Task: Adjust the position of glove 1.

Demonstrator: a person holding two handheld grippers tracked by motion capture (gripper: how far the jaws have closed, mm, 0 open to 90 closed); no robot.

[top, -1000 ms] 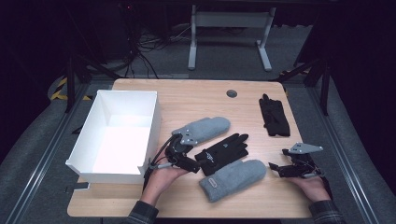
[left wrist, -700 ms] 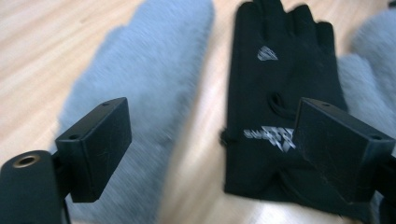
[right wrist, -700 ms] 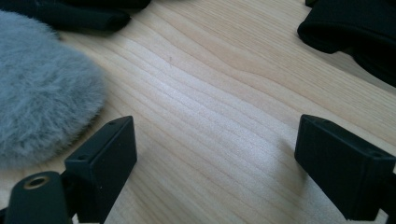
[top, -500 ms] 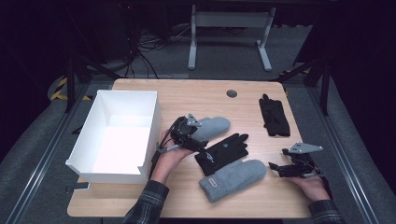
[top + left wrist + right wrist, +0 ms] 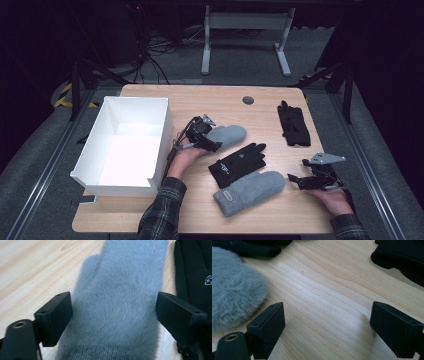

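A grey furry mitten [image 5: 231, 135] lies in the middle of the wooden table [image 5: 225, 102], next to a white box. My left gripper [image 5: 214, 144] has come down over its cuff end. In the left gripper view the mitten [image 5: 120, 302] lies between the jaws of this gripper [image 5: 113, 315]. The jaws have just been closing, and the pads stand at the fur's edges without squeezing it. A second grey mitten [image 5: 250, 192] lies nearer the front. My right gripper [image 5: 296, 180] rests open at the front right, over bare wood [image 5: 327, 322], with the second mitten's tip [image 5: 234, 290] to its left.
The white box [image 5: 135, 107] stands open at the left side of the table. A black glove [image 5: 237, 162] lies between the two mittens, and another black glove [image 5: 293, 125] lies at the far right. A round cable hole [image 5: 248, 100] sits near the far edge.
My left hand has moved away from the front and up the table, from beside the black glove to the cuff of the far mitten. The right hand has stayed in place.
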